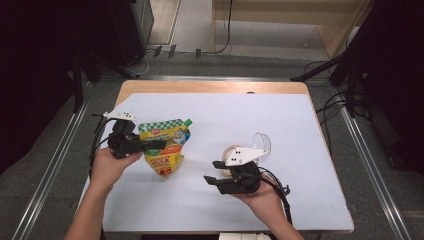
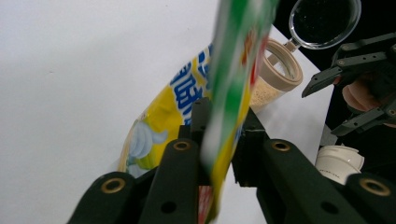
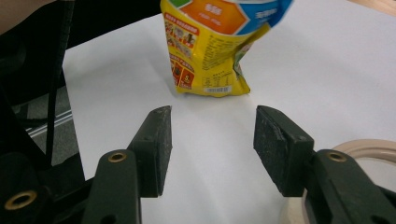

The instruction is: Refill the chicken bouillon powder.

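A yellow and green spout pouch [image 1: 165,150] stands upright on the white table cover [image 1: 280,115], left of centre. My left gripper [image 1: 159,145] reaches in from the left and is shut on the pouch's upper part; in the left gripper view the pouch [image 2: 233,70] is squeezed edge-on between the two black jaws. A beige jar [image 1: 230,151] with a clear flip lid [image 1: 261,141] standing open sits right of centre. My right gripper [image 1: 211,171] hovers just in front of the jar, open, with nothing between its pads [image 3: 154,140]. The pouch [image 3: 210,46] stands beyond them.
A white cup-like object [image 2: 338,161] sits at the near table edge. The jar [image 2: 280,70] holds a pale powder. The table's wooden far edge [image 1: 210,86] borders grey floor with cables and black stands. The cover's far and right parts lie bare.
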